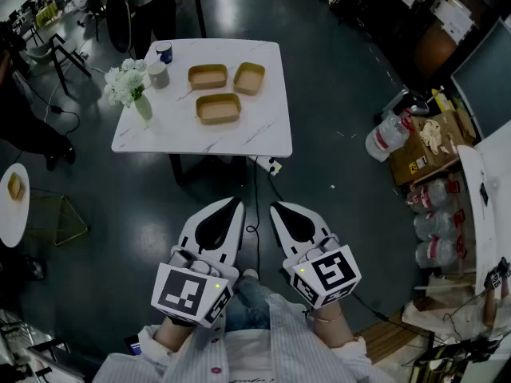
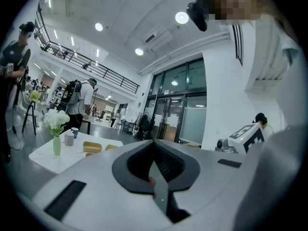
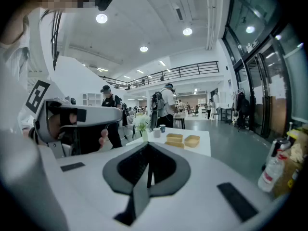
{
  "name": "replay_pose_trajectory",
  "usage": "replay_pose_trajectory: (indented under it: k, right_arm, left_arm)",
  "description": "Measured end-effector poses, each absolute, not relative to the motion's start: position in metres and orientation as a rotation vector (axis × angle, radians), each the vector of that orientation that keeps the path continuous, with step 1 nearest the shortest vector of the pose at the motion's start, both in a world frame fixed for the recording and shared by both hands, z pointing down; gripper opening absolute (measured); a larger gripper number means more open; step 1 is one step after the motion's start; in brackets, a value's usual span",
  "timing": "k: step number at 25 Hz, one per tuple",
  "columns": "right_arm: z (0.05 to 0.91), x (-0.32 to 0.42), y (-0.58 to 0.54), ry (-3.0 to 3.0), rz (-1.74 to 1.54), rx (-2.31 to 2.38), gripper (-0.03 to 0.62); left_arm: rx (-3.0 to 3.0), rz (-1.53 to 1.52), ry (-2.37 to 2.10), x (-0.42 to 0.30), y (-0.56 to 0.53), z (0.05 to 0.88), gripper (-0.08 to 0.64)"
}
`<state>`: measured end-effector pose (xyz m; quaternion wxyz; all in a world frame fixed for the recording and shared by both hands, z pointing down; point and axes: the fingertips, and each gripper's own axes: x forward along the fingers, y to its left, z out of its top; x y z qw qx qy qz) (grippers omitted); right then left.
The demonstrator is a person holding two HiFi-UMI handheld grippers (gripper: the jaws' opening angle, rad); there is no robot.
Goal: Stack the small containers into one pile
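Note:
Three small tan containers lie empty and apart on a white table [image 1: 263,134]: one at the back left [image 1: 207,76], one at the back right [image 1: 249,78], one in front [image 1: 219,108]. Both grippers hover low and well short of the table. My left gripper [image 1: 235,203] is shut with nothing in it, and beside it my right gripper [image 1: 275,207] is shut and empty too. In the left gripper view the shut gripper [image 2: 155,144] points level toward the distant containers [image 2: 92,147]. From the right gripper view its closed gripper [image 3: 148,146] aims at the containers [image 3: 174,138].
White flowers in a vase [image 1: 128,86], a grey cup [image 1: 158,74] and a blue cup [image 1: 164,52] occupy the table's left side. Water bottles [image 1: 387,136] and a cardboard box [image 1: 427,146] stand on the floor at right. A round side table [image 1: 12,194] is at left. People stand behind the table.

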<state>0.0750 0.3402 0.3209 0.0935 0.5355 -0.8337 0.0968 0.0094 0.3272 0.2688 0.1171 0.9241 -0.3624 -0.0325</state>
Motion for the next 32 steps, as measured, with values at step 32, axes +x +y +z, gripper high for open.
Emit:
replay_pose_trajectory:
  k: [32]
  right_arm:
    - [0.344,0.119,0.316,-2.601,0.352,1.414,0.011]
  left_arm:
    - [2.613,-0.03,-1.357,0.033,0.302,0.286,0.017]
